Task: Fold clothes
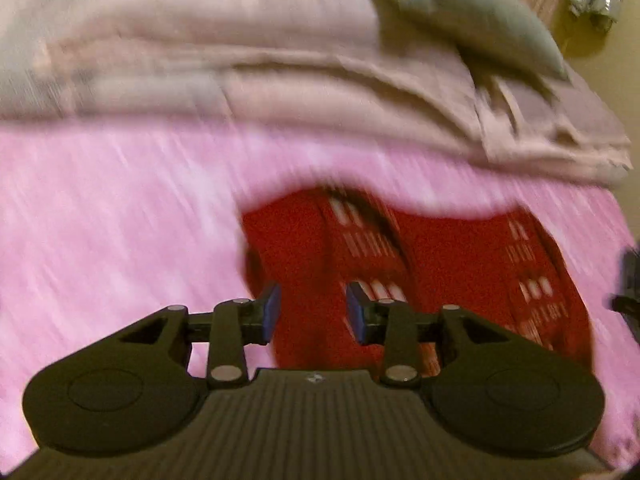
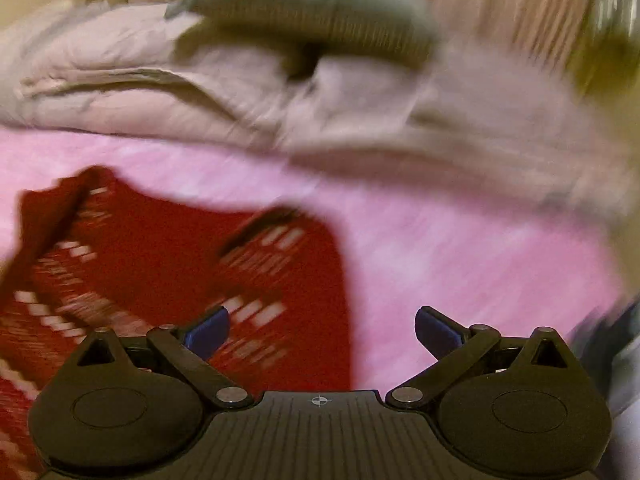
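Both grippers gaping, nothing held, over red sweater (image 1: 448,264).
Left gripper (image 1: 313,312) partly spread, right gripper (image 2: 322,330) wide; pink bedspread (image 2: 460,256) bare right of sweater's edge.

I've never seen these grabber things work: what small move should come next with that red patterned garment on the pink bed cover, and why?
Probably lower the left gripper a little onto the red garment and close. Its fingers stand apart with red cloth showing between them, nothing pinched yet. The right gripper is wide open near the garment's edge over the pink cover. Both views are blurred, so contact is unclear.
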The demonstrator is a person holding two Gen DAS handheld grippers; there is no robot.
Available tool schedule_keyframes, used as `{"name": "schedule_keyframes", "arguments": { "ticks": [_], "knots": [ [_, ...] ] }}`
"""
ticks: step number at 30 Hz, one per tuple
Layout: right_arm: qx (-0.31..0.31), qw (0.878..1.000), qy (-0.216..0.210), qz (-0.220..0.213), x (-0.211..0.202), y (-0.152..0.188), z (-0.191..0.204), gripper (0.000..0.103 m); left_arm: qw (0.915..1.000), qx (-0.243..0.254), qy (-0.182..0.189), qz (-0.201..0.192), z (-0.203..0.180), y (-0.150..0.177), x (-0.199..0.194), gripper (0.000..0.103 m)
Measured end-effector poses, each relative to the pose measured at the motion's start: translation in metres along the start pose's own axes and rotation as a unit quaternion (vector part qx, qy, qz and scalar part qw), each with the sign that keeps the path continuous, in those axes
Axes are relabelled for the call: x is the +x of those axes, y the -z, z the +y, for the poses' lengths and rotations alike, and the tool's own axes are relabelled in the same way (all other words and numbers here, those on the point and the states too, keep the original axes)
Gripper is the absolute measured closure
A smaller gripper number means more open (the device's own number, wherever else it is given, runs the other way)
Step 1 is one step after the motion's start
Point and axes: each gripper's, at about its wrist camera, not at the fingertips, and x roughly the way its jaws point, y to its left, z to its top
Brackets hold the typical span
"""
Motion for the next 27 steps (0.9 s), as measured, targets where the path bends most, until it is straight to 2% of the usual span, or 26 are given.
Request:
{"name": "schedule_keyframes", "arguments": {
  "ticks": [1, 3, 6, 7, 8, 11, 12, 13, 14, 15, 16, 18, 19, 21, 23, 24, 25, 26, 27],
  "knots": [
    [0.035, 0.999, -0.039, 0.012, 0.01, 0.009, -0.005, 0.011, 0.9997, -0.007, 0.021, 0.014, -0.005, 0.012, 0.007, 0.072],
    [0.119, 0.987, -0.11, 0.025, 0.035, 0.007, -0.01, 0.025, 0.997, -0.03, 0.063, 0.033, -0.022, 0.034, 0.016, 0.071],
    [0.221, 0.955, -0.194, 0.035, 0.07, 0.0, -0.02, 0.026, 0.9894, -0.079, 0.116, 0.034, -0.035, 0.041, 0.036, 0.057],
    [0.246, 0.944, -0.216, 0.04, 0.082, -0.003, -0.022, 0.026, 0.9874, -0.092, 0.123, 0.037, -0.038, 0.039, 0.044, 0.056],
    [0.258, 0.938, -0.228, 0.047, 0.092, -0.008, -0.021, 0.026, 0.9865, -0.1, 0.123, 0.043, -0.04, 0.037, 0.055, 0.056],
    [0.276, 0.922, -0.255, 0.09, 0.123, -0.013, -0.015, 0.037, 0.9796, -0.131, 0.129, 0.08, -0.042, 0.037, 0.092, 0.057],
    [0.276, 0.92, -0.256, 0.111, 0.133, -0.012, -0.013, 0.041, 0.9752, -0.144, 0.136, 0.099, -0.042, 0.037, 0.105, 0.06],
    [0.276, 0.917, -0.256, 0.131, 0.143, -0.011, -0.01, 0.047, 0.9719, -0.152, 0.136, 0.117, -0.042, 0.037, 0.117, 0.072],
    [0.268, 0.919, -0.253, 0.139, 0.146, -0.016, -0.009, 0.051, 0.9706, -0.153, 0.14, 0.122, -0.042, 0.037, 0.121, 0.088],
    [0.26, 0.921, -0.251, 0.147, 0.149, -0.02, -0.008, 0.083, 0.9692, -0.154, 0.145, 0.126, -0.043, 0.037, 0.124, 0.096],
    [0.259, 0.918, -0.252, 0.163, 0.151, -0.025, -0.009, 0.092, 0.9676, -0.151, 0.154, 0.131, -0.044, 0.031, 0.124, 0.1],
    [0.258, 0.914, -0.257, 0.181, 0.156, -0.039, -0.013, 0.094, 0.9654, -0.143, 0.183, 0.119, -0.046, 0.011, 0.118, 0.1],
    [0.25, 0.917, -0.261, 0.171, 0.153, -0.052, -0.014, 0.098, 0.9674, -0.13, 0.195, 0.097, -0.05, -0.006, 0.111, 0.1],
    [0.265, 0.919, -0.281, 0.08, 0.133, -0.09, -0.024, 0.098, 0.9716, -0.112, 0.208, 0.011, -0.053, -0.052, 0.086, 0.1],
    [0.279, 0.913, -0.297, -0.013, 0.112, -0.127, -0.036, 0.098, 0.9697, -0.106, 0.204, -0.083, -0.054, -0.1, 0.06, 0.093],
    [0.298, 0.908, -0.283, -0.073, 0.097, -0.144, -0.044, 0.086, 0.9682, -0.112, 0.186, -0.124, -0.053, -0.119, 0.047, 0.089],
    [0.308, 0.908, -0.258, -0.121, 0.082, -0.158, -0.05, 0.04, 0.9671, -0.112, 0.169, -0.154, -0.052, -0.134, 0.035, 0.08],
    [0.291, 0.917, -0.229, -0.146, 0.066, -0.165, -0.051, 0.01, 0.9677, -0.102, 0.156, -0.169, -0.051, -0.144, 0.026, 0.078],
    [0.273, 0.926, -0.199, -0.17, 0.05, -0.172, -0.052, 0.001, 0.9705, -0.096, 0.141, -0.17, -0.049, -0.144, 0.019, 0.079]
  ]
}}
